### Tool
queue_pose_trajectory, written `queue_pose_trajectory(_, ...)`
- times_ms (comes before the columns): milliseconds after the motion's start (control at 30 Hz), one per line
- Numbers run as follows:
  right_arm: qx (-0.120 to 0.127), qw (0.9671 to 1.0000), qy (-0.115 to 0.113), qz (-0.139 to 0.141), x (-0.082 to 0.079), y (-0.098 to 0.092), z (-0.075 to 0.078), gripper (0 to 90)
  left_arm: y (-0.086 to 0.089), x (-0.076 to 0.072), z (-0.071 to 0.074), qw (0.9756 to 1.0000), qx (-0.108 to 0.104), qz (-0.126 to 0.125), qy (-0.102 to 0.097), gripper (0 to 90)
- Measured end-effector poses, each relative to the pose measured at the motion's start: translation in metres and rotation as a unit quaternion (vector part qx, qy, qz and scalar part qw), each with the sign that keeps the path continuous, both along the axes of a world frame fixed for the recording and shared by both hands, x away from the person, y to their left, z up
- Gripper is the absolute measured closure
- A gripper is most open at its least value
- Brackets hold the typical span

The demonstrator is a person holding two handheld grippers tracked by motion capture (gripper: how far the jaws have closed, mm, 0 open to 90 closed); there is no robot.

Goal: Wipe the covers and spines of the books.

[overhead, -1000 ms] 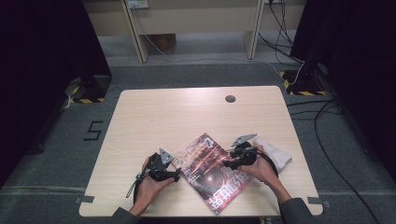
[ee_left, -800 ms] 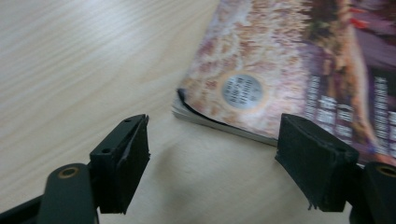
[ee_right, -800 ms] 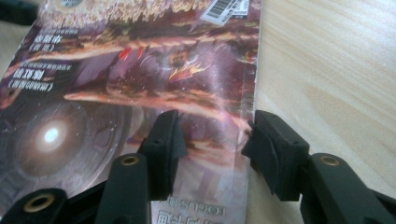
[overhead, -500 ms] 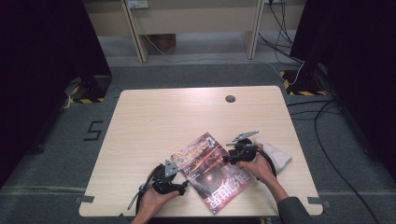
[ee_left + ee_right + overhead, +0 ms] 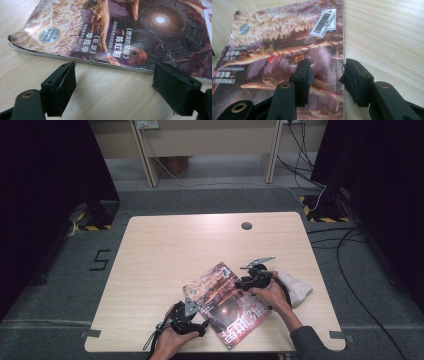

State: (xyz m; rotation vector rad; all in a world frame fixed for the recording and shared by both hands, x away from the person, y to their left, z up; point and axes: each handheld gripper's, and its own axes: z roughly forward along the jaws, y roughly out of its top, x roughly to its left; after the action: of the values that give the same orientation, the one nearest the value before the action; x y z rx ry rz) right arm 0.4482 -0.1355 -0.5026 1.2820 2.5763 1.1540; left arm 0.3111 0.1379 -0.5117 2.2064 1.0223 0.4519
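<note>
Left gripper (image 5: 200, 326), black w/ grey plate on top, sits at the near edge of the pale wood-grain bench (image 5: 190, 250), held in person's left hand (image 5: 167, 342). Its jaws stand wide apart and have just been opening a bit more; nothing between them, only bare bench. In the left gripper view the pads are clear of the magazine, which lies just ahead of the tips w/ its worn lower edge facing them.

Glossy magazine (image 5: 225, 302), reddish-brown cover w/ a dark ring and bright light spot plus Chinese text, lies flat on the bench between the two grippers: right of and just beside the left gripper, left of and under the right one. It sits at an angle to the bench edge. In the left gripper view (image 5: 120, 30) its near corner at the left looks frayed, pages slightly fanned.

Right gripper (image 5: 255, 280), black, in person's right hand (image 5: 272, 295), is at the magazine's far right edge. Jaws partly open, straddling that edge in the right gripper view (image 5: 325, 72): one pad over the cover, other over bare bench; pads not clearly pressing. White barcode sticker (image 5: 324, 21) lies ahead of the tips.

Crumpled white cloth (image 5: 297, 287) lies just right of the right gripper, behind the hand.
</note>
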Motion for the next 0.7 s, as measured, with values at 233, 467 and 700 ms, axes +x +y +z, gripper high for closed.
queue_pose_trajectory(233, 0.038, 0.9982, 0.035, -0.029, 0.002, -0.005, -0.001, 55.1, -0.001, 0.001, 0.0, 1.0, 0.004, 0.005, -0.002, 13.7)
queue_pose_trajectory(467, 0.061, 0.9967, 0.047, -0.026, 0.002, -0.009, 0.007, 54.9, -0.002, 0.0, -0.001, 1.0, 0.001, 0.008, -0.006, 13.7)
queue_pose_trajectory(700, 0.069, 0.9964, 0.05, 0.0, -0.003, -0.013, 0.021, 61.3, -0.001, -0.002, -0.001, 0.9999, 0.005, 0.007, -0.009, 13.9)
